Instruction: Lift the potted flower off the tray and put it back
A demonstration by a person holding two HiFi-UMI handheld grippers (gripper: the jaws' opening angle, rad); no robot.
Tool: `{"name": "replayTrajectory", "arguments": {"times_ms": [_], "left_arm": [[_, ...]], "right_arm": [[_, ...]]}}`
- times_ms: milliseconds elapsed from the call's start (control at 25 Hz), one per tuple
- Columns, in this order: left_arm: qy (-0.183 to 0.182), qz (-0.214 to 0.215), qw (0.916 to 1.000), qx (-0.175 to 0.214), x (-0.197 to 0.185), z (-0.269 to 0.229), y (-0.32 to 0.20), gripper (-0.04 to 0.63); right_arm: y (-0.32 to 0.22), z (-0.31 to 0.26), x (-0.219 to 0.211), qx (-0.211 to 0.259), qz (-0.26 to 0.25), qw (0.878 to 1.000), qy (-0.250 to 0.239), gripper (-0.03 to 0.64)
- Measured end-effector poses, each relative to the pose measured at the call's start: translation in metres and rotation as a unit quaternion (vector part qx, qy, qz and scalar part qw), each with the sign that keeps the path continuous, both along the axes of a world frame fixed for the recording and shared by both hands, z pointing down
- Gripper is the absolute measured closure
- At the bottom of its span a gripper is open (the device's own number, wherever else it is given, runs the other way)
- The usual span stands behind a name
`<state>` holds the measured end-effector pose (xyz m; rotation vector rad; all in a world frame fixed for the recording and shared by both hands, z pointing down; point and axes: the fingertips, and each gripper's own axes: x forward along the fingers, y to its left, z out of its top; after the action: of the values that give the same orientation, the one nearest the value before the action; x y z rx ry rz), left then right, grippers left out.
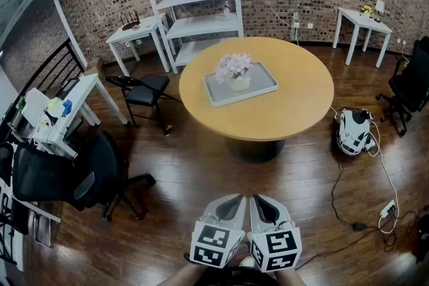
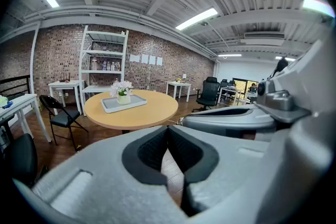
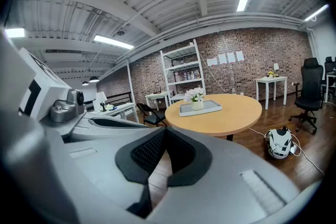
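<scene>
A potted flower point(image 1: 234, 72) with pale pink blooms in a white pot stands on a grey tray point(image 1: 258, 90) on the round wooden table point(image 1: 295, 104). The left gripper view shows the same potted flower point(image 2: 122, 92) on its tray point(image 2: 136, 103), and in the right gripper view the potted flower point(image 3: 196, 98) sits on the tray point(image 3: 210, 108). My left gripper point(image 1: 234, 206) and right gripper point(image 1: 263, 206) hang side by side over the floor, far short of the table. Both are shut with nothing between the jaws.
A black folding chair point(image 1: 144, 90) stands left of the table, and a black office chair point(image 1: 80, 174) is nearer me. White shelving point(image 1: 198, 3) lines the brick wall. A white device point(image 1: 354, 132) with cables lies on the floor at right. Small white tables point(image 1: 362, 27) stand further off.
</scene>
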<state>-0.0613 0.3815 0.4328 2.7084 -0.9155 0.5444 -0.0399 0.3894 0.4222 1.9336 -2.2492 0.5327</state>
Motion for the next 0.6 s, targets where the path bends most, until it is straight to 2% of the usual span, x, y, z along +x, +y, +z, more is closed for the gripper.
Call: {"name": "replayTrajectory", "arguments": {"times_ms": [320,600], "left_arm": [[0.002,-0.006,1.0,0.0,0.017,0.005,-0.029,0.592],[0.013,0.0,0.9999,-0.004,0.032,0.013,-0.086,0.592]], "right_arm": [[-0.027,0.007,0.015,-0.002,-0.008,1.0,0.003,0.614],[-0.079,0.015,0.03,-0.006,0.001,1.0,0.017,0.614]]}}
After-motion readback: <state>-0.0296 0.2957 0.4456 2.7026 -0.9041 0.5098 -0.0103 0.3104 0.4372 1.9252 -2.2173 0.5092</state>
